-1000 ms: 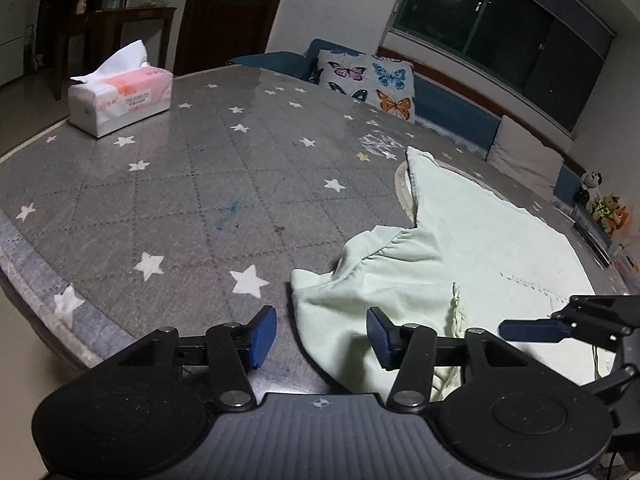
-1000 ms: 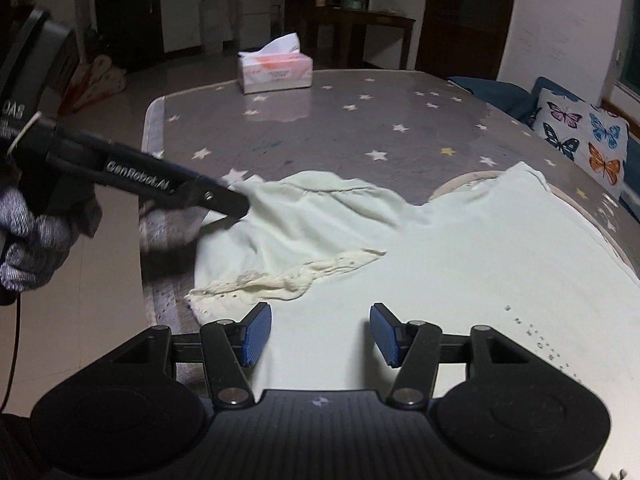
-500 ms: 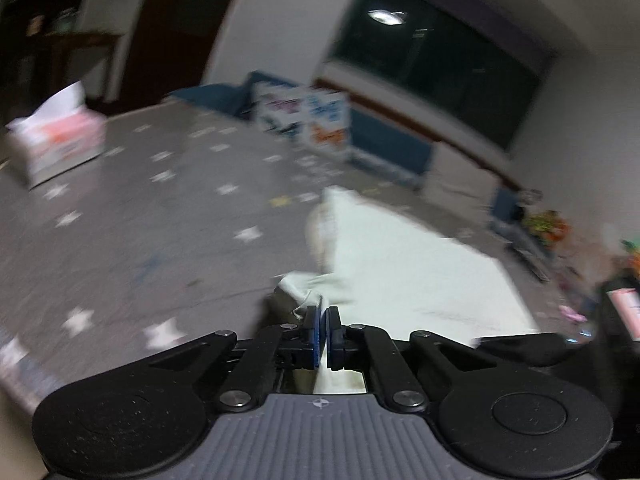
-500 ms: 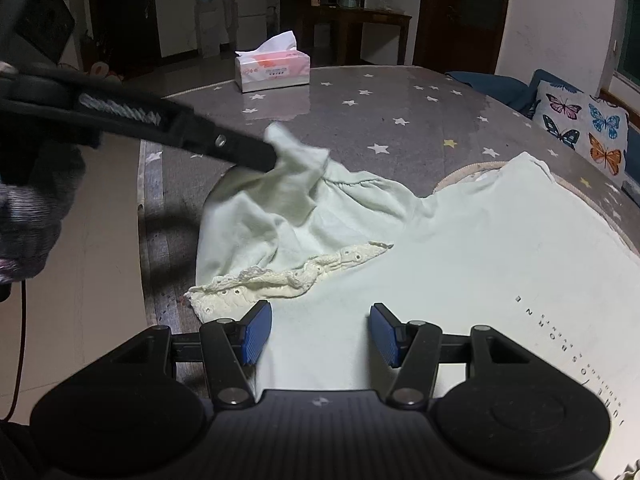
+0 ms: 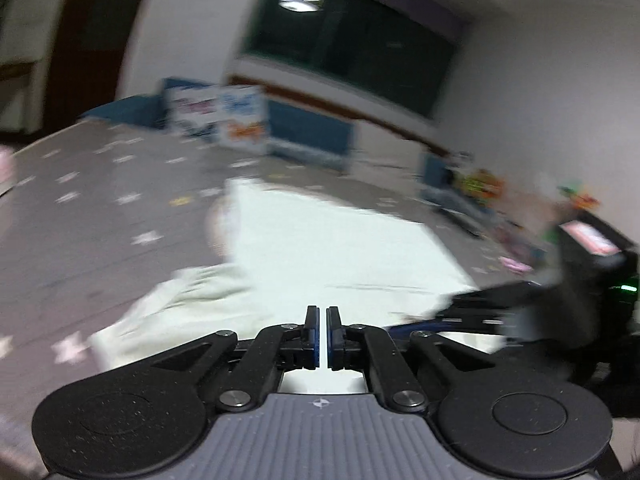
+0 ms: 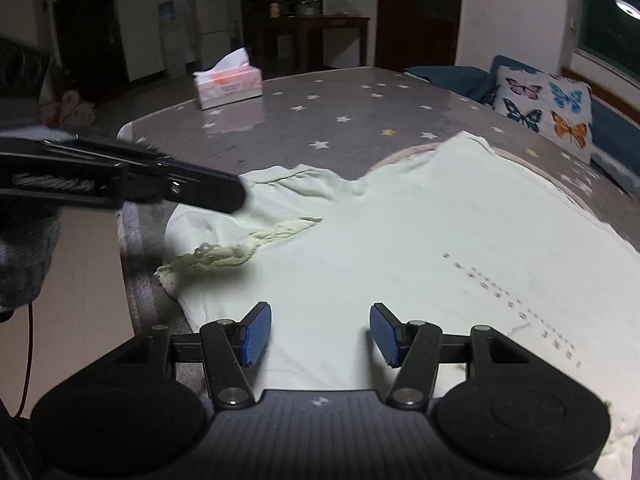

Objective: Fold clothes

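A pale green shirt (image 6: 400, 220) lies spread on the star-patterned table (image 6: 340, 120), its lace-trimmed edge (image 6: 224, 252) bunched at the left. My left gripper (image 6: 236, 196) reaches in from the left, shut on the shirt's sleeve, which it holds just above the table. In the blurred left wrist view its jaws (image 5: 322, 336) are pressed together over the shirt (image 5: 320, 240). My right gripper (image 6: 320, 334) hovers open above the shirt's near edge, nothing between its blue pads; it shows as a dark blur (image 5: 480, 312) in the left wrist view.
A tissue box (image 6: 228, 84) stands at the table's far left. A butterfly cushion (image 6: 544, 108) rests on the blue sofa beyond the table's far right. The table's left edge (image 6: 128, 240) runs close to the sleeve. A gloved hand (image 6: 24, 248) holds the left gripper.
The left gripper closed on the sleeve, lifted it, and carried it in toward the shirt's body. The right gripper shifted slightly over the shirt, still open.
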